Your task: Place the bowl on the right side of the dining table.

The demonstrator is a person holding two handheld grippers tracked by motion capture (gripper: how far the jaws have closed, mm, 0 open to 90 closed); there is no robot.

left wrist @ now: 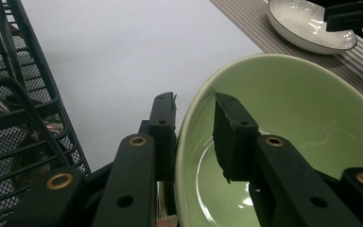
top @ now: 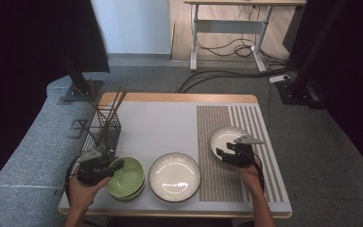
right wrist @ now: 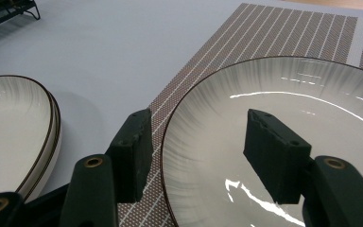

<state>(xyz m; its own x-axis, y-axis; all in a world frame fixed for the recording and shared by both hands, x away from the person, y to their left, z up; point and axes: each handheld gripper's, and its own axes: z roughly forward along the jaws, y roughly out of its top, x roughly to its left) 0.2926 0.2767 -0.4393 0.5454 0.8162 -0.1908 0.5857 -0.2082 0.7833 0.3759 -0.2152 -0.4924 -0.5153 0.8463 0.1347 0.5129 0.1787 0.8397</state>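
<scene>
The green bowl, glossy and round, sat upright and mouth-up on another like it. The left claw straddled its near rim, one jaw outside, one inside, not yet clenched. The white plate, ribbed with a dark edge, lay flat on the striped mat; the right claw gaped across its rim.

Readable text: none in any view.
Glossy pale-green ceramic bowl: plain glaze, no lettering or mark.
White ribbed plate with dark rim: unmarked.
Brown-and-white striped woven placemat: pattern only, no writing.
Black wire-mesh cutlery basket: no label or tag legible.
Black jaws: bare, no brand or number visible.
</scene>
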